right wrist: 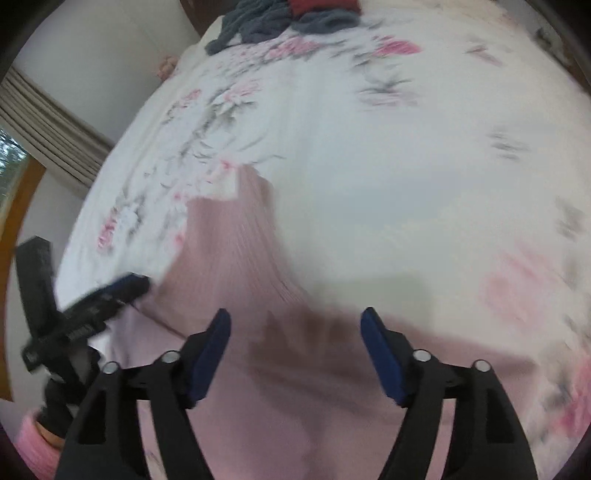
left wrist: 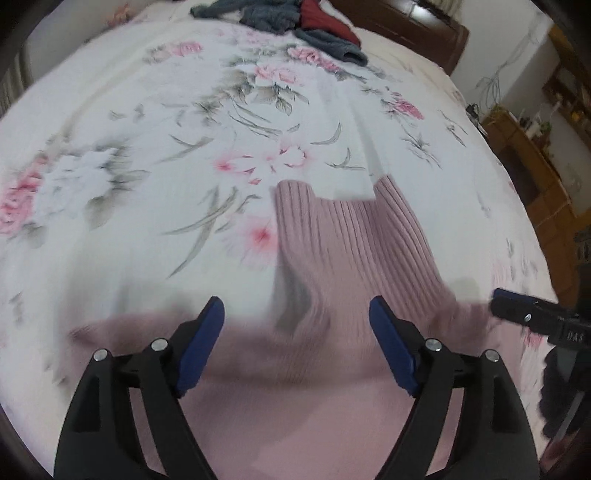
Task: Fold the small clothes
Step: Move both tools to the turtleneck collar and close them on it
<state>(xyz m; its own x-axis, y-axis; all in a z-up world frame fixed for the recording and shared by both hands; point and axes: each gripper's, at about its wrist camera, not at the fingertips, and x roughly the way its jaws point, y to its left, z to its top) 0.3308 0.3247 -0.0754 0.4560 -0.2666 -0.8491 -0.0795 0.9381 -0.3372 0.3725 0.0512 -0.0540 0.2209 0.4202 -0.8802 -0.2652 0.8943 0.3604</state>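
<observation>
A pink ribbed knit garment (left wrist: 351, 243) lies on the floral bedspread (left wrist: 147, 129), its notched end pointing away from me and its near part spread under both grippers. My left gripper (left wrist: 297, 306) hovers open just above the pink cloth, nothing between its blue pads. In the right wrist view the same garment (right wrist: 236, 251) appears blurred, and my right gripper (right wrist: 295, 317) stands open over its near part. The right gripper's finger (left wrist: 517, 306) shows at the right edge of the left wrist view; the left gripper (right wrist: 125, 286) shows at the left of the right wrist view.
A heap of grey-blue and dark red clothes (left wrist: 295, 18) lies at the far end of the bed, also visible as clothes (right wrist: 288, 18). A dark wooden headboard (left wrist: 406, 26) and wooden furniture (left wrist: 535, 166) stand to the right. A curtain (right wrist: 44, 129) hangs at the left.
</observation>
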